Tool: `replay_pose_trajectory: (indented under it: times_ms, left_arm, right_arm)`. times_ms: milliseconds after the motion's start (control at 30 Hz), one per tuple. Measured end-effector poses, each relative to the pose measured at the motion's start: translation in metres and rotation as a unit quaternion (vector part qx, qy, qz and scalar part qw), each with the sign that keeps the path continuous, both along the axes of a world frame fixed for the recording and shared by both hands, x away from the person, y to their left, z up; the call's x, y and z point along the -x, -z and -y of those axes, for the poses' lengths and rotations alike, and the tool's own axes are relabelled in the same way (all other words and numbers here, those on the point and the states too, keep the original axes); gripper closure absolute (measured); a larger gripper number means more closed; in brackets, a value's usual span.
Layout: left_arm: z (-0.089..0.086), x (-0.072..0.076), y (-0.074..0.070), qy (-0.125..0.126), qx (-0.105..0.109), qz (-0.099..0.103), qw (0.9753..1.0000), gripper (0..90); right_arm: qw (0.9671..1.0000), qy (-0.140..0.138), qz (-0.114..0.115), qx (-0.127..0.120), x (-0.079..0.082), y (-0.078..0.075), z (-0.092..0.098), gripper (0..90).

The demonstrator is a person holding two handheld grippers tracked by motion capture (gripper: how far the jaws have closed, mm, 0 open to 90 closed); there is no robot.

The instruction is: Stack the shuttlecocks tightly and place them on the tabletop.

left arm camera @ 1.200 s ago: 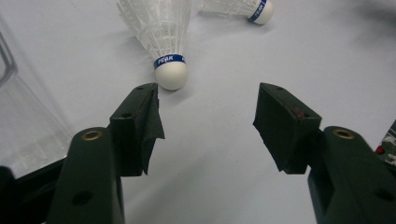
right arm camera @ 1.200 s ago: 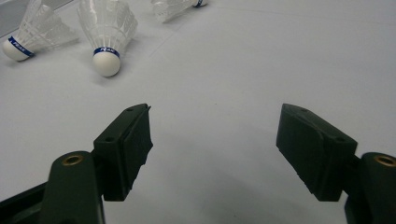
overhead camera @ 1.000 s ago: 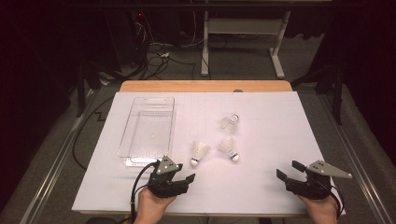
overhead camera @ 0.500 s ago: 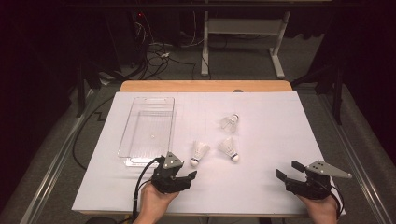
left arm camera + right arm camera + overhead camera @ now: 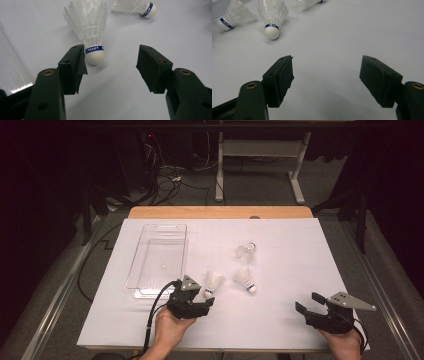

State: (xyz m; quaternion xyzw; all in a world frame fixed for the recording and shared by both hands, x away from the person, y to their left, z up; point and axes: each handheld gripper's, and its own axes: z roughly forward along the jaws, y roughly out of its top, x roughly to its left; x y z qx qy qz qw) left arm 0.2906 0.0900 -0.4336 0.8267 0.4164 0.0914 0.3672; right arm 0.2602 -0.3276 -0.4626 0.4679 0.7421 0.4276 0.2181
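Three white feather shuttlecocks lie on the white table cover. The nearest shuttlecock [image 5: 214,282] [image 5: 88,30] lies just ahead of my left gripper [image 5: 205,302] [image 5: 112,57], its cork tip by the left jaw. That gripper is open and holds nothing. A second shuttlecock [image 5: 245,279] [image 5: 136,6] [image 5: 273,15] lies a little to its right, and a third shuttlecock [image 5: 246,251] [image 5: 308,3] sits farther back. My right gripper [image 5: 310,303] [image 5: 327,70] stands open over bare cover at the front right, well away from them.
A clear plastic tray [image 5: 142,265] stands at the left, its near end close to my left gripper. The white cover [image 5: 300,255] reaches nearly to the table's edges. Desk legs and cables lie on the floor beyond the table.
My left gripper has moved forward and to the right, closer to the nearest shuttlecock. My right gripper has stayed where it was.
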Motion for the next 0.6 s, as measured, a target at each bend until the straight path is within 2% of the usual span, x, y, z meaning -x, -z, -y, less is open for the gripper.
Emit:
replay_pose_trajectory:
  times_ms: [233, 400, 600]
  left_arm:
    - [0.003, -0.013, -0.005, -0.011, 0.0, -0.008, 0.9999, 39.6]
    - [0.006, -0.02, -0.006, -0.019, -0.02, -0.005, 0.9996, 40.8]
    - [0.01, -0.03, -0.01, -0.024, -0.025, -0.012, 0.9993, 40.4]
  right_arm:
    - [1.0, -0.001, -0.002, -0.002, 0.0, 0.0, 0.0, 27.2]
    - [1.0, -0.002, -0.001, -0.002, 0.0, 0.0, 0.0, 27.2]
    - [1.0, -0.003, -0.002, -0.001, 0.0, 0.0, -0.001, 27.3]
